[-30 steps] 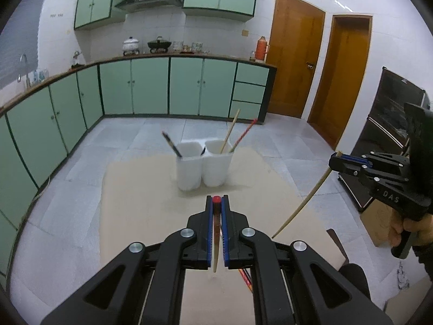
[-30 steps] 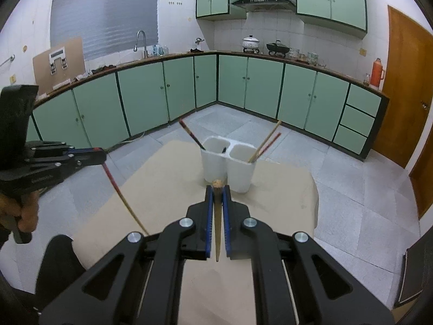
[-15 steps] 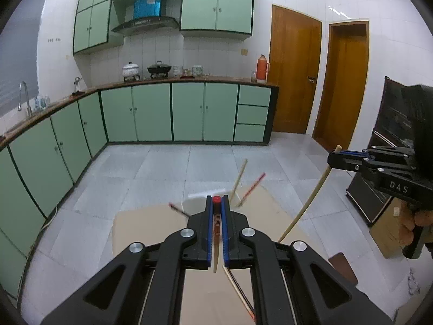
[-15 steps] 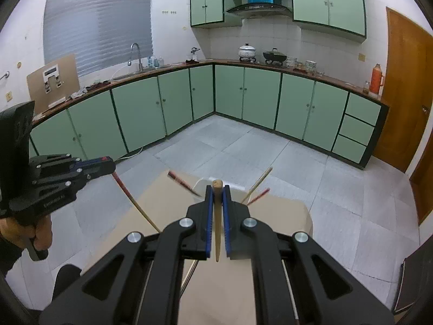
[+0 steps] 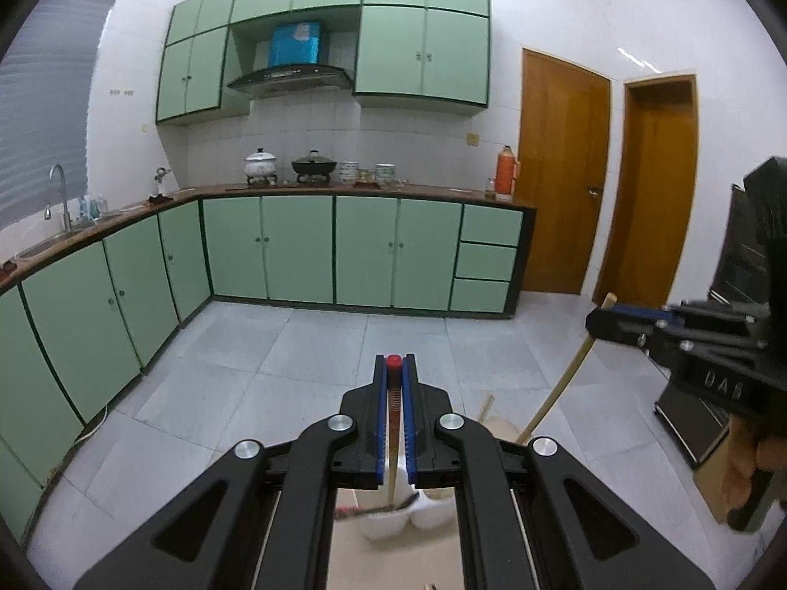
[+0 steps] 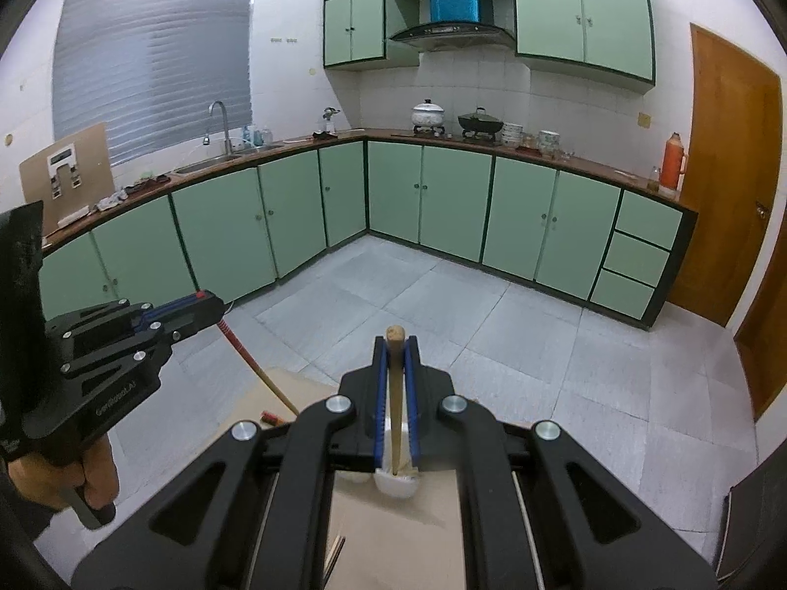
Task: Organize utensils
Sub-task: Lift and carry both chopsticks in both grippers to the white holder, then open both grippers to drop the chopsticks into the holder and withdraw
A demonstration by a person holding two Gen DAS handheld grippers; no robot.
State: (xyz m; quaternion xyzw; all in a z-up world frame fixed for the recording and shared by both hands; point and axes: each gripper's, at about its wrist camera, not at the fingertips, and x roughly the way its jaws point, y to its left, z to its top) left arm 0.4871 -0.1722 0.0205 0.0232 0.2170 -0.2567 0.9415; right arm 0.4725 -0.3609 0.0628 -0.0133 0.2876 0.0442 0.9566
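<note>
My left gripper (image 5: 394, 368) is shut on a red-tipped chopstick (image 5: 392, 410) that hangs down toward the white two-cup holder (image 5: 393, 521), seen low between the jaws. My right gripper (image 6: 395, 344) is shut on a plain wooden chopstick (image 6: 394, 393) whose lower end reaches the white holder (image 6: 396, 484). The right gripper also shows in the left wrist view (image 5: 605, 317), with its chopstick (image 5: 556, 393) slanting down. The left gripper shows in the right wrist view (image 6: 209, 302), with its red chopstick (image 6: 246, 356) slanting down. A red-ended chopstick (image 6: 268, 417) sticks out of the holder.
The holder stands on a tan board (image 6: 393, 536) above the grey tiled floor (image 5: 319, 344). Green cabinets (image 5: 300, 250) line the far walls. Wooden doors (image 5: 560, 172) stand at the right. A dark cabinet (image 5: 747, 265) is at the far right.
Both grippers have risen and moved over the holder, still shut on their chopsticks. The holder has dropped from mid-view to the bottom, between the jaws.
</note>
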